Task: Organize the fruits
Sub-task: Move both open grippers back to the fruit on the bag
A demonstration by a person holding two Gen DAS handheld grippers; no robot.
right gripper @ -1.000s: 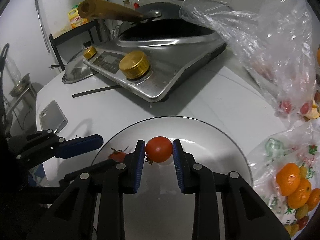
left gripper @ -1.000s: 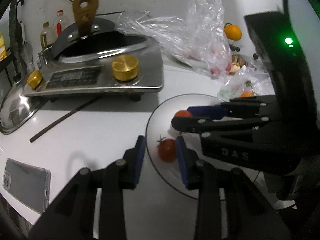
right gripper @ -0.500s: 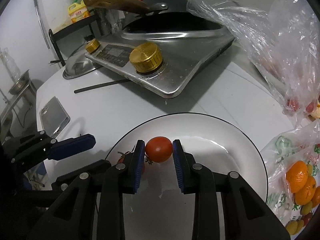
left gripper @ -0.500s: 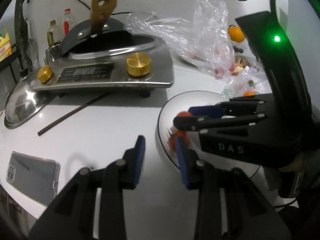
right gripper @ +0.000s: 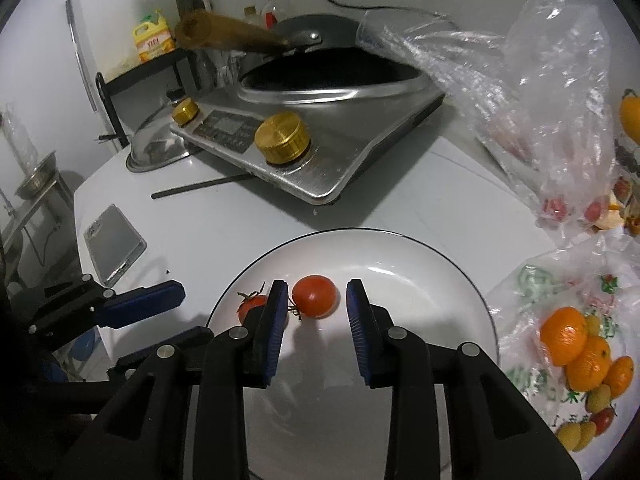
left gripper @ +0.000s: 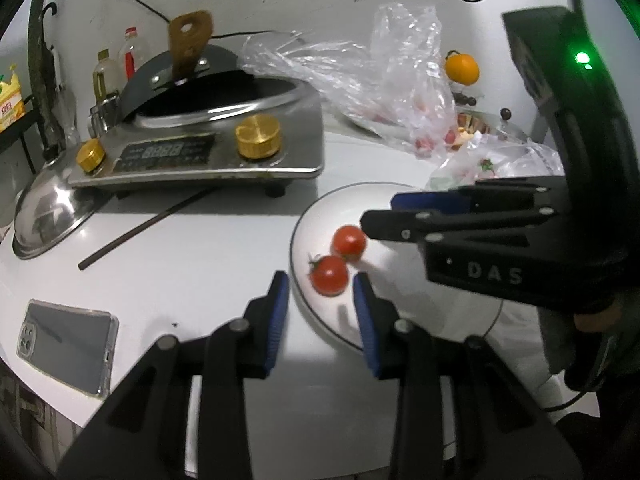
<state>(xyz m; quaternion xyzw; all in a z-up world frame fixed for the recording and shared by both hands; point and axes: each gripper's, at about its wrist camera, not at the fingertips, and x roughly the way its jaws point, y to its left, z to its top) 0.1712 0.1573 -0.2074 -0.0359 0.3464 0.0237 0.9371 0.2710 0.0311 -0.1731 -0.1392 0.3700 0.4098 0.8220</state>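
A white plate [left gripper: 400, 200] [right gripper: 420, 276] holds two small red tomatoes. In the right wrist view my right gripper [right gripper: 316, 304] is open, with one tomato [right gripper: 315, 295] lying on the plate between its blue pads, and the second tomato [right gripper: 250, 305] just left of it. In the left wrist view my left gripper [left gripper: 320, 296] is open and empty at the plate's near left rim, just short of the stemmed tomato [left gripper: 329, 275]. The other tomato [left gripper: 349, 242] lies beside it, below the right gripper's fingertips [left gripper: 372, 224].
An induction cooker [left gripper: 200, 152] with a black wok stands at the back left, a steel lid [left gripper: 48, 216] beside it. A chopstick [left gripper: 148, 224] and a phone [left gripper: 66, 344] lie on the table. Plastic bags [right gripper: 560, 336] hold oranges and small fruit at the right.
My right gripper has opened and let go of its tomato, which now lies on the plate beside the first. My left gripper has drawn back toward the plate's near rim.
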